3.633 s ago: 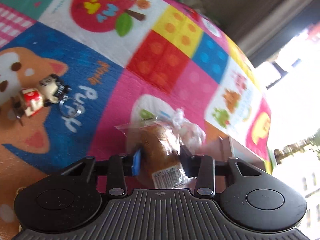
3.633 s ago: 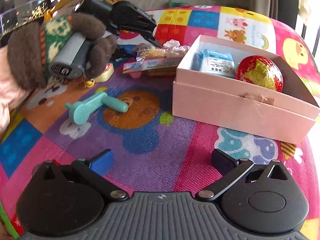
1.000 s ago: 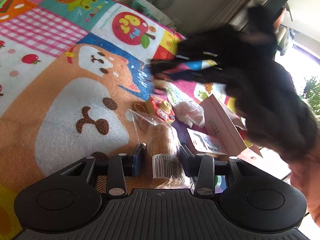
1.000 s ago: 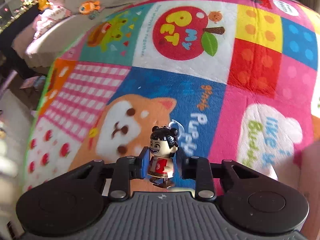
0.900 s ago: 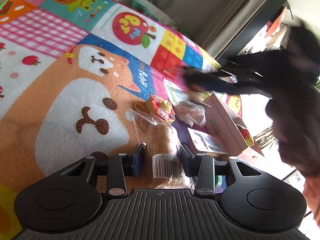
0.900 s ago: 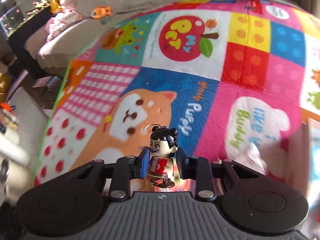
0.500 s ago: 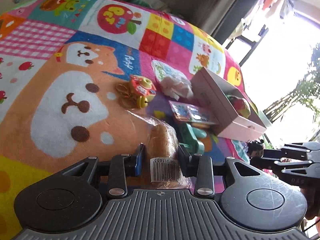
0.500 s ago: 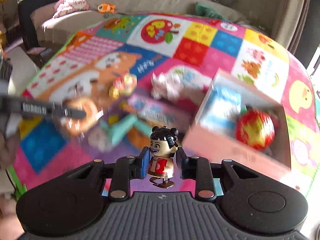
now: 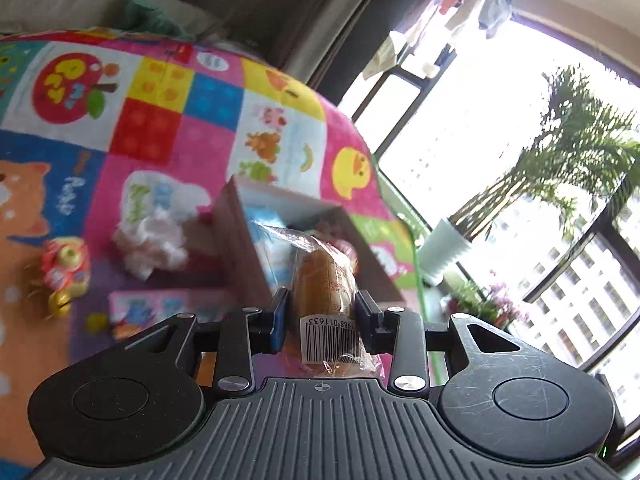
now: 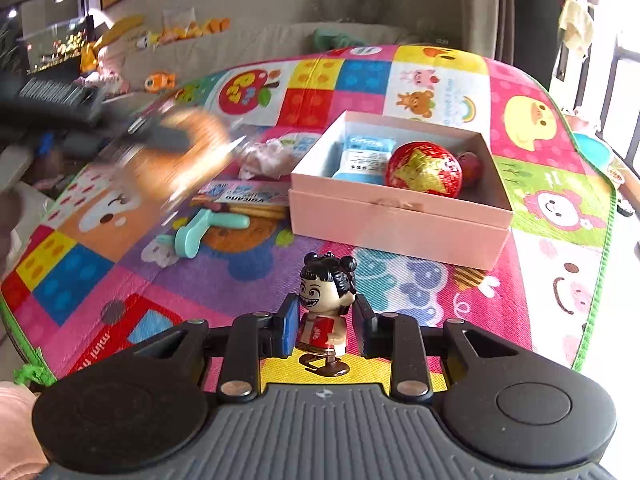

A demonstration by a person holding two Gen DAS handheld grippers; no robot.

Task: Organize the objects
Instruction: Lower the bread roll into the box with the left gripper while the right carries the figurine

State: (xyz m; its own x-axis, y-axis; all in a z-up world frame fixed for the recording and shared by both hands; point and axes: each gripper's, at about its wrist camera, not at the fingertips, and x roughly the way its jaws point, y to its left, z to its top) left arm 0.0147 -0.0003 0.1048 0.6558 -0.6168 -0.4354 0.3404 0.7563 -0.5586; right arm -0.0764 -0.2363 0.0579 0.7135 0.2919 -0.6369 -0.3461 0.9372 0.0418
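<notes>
My left gripper (image 9: 320,312) is shut on a wrapped bread roll (image 9: 325,280) with a barcode label and holds it in the air in front of the open pink box (image 9: 236,240). From the right wrist view the left gripper and roll show as a blur (image 10: 176,140) left of the box. My right gripper (image 10: 325,328) is shut on a small black-haired doll figure (image 10: 326,304) in a red dress, held above the mat, short of the pink box (image 10: 400,216). The box holds a blue packet (image 10: 360,156) and a red-gold foil ball (image 10: 424,168).
On the colourful play mat (image 10: 540,208) left of the box lie a teal toy (image 10: 204,228), a flat printed packet (image 10: 244,194), a crumpled white wrapper (image 10: 264,156) and a red-yellow toy (image 9: 64,268). A sofa (image 10: 240,48) runs behind; windows and a potted plant (image 9: 448,244) stand to the right.
My left gripper has swung right with the roll, from over the orange dog patch toward the box. My right gripper with the doll has steadied facing the box.
</notes>
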